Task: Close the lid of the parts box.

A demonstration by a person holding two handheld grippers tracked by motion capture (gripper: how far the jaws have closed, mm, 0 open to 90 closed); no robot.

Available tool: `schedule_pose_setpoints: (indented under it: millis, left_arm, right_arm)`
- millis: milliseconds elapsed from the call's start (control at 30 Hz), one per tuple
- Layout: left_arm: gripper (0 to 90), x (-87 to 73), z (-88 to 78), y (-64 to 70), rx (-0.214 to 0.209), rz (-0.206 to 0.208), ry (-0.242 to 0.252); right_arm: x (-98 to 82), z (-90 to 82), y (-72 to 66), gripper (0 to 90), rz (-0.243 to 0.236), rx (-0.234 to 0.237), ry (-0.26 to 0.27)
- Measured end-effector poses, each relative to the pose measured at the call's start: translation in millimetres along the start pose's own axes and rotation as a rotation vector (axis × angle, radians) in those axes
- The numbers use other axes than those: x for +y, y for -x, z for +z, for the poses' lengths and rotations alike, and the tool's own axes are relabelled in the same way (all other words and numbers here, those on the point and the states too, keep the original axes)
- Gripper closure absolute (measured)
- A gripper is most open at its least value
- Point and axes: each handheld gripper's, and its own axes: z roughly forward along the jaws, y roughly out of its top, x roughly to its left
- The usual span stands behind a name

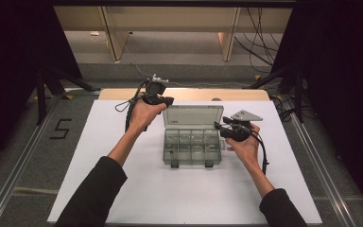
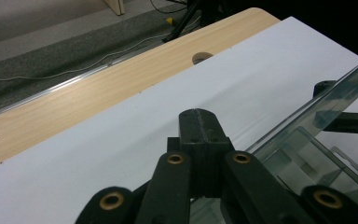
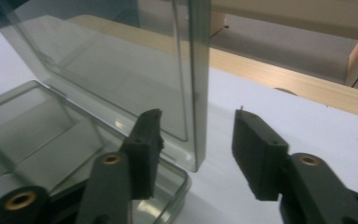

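The right gripper (image 3: 198,135) has its jaws spread, the raised lid (image 3: 121,60) edge standing loose between them; the left gripper (image 2: 199,122), jaws pressed together on nothing, hovers at ten o'clock of the clear compartment box (image 1: 191,146) mid-table (image 1: 123,189)

One clear plastic compartment box (image 1: 192,146), lid (image 1: 193,117) up. Two handheld grippers: left gripper (image 1: 169,100), right gripper (image 1: 219,128). One white sheet (image 1: 123,189) over one wooden surface (image 1: 123,94). One "5" floor marking (image 1: 61,128).
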Motion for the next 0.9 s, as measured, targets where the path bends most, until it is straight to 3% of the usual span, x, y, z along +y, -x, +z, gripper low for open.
schedule_pose_setpoints:
  millis: [100,167,200,233,267,333,467,533,633,667,900]
  left_arm:
    - [89.7,-4.0,-5.1,4.0,-0.016,0.0,0.015]
    - [89.7,-7.0,-7.5,6.4,-0.038,-0.026,0.042]
    - [89.7,-8.4,-9.4,8.3,-0.029,-0.048,0.034]
    - [89.7,-9.4,-10.0,7.8,-0.034,-0.028,0.035]
    - [89.7,-10.6,-10.3,8.4,-0.041,-0.026,0.041]
    - [89.7,-13.1,-11.8,9.7,-0.06,-0.021,0.051]
    - [89.7,-18.4,-14.0,12.4,-0.072,-0.006,0.054]
    - [89.7,-21.5,-14.5,13.6,-0.081,-0.014,0.055]
    - [89.7,-25.9,-15.9,14.1,-0.099,-0.031,0.063]
    - [89.7,-27.4,-16.5,14.5,-0.101,-0.026,0.062]
    - [89.7,-40.1,-16.4,16.6,-0.125,-0.025,0.056]
  right_arm:
    - [4.8,-11.8,-5.9,45.0,-0.003,0.016,0.005]
    - [8.5,-19.2,-10.6,42.9,-0.011,0.035,0.003]
    - [10.2,-21.4,-11.8,41.8,-0.03,0.033,0.013]
    - [11.4,-23.8,-14.6,41.2,-0.012,0.044,0.01]
    - [13.2,-26.8,-15.0,40.2,-0.028,0.046,0.023]
    - [16.5,-33.0,-18.6,37.7,-0.007,0.059,0.021]
    - [19.8,-42.6,-19.6,32.5,-0.022,0.068,0.011]
    - [20.4,-47.1,-21.3,31.9,-0.006,0.087,0.014]
    - [21.0,-50.5,-23.5,26.6,-0.026,0.097,0.029]
    - [21.8,-53.2,-25.0,25.7,-0.027,0.102,0.009]
    - [25.7,-64.3,-35.0,21.4,-0.041,0.125,0.027]
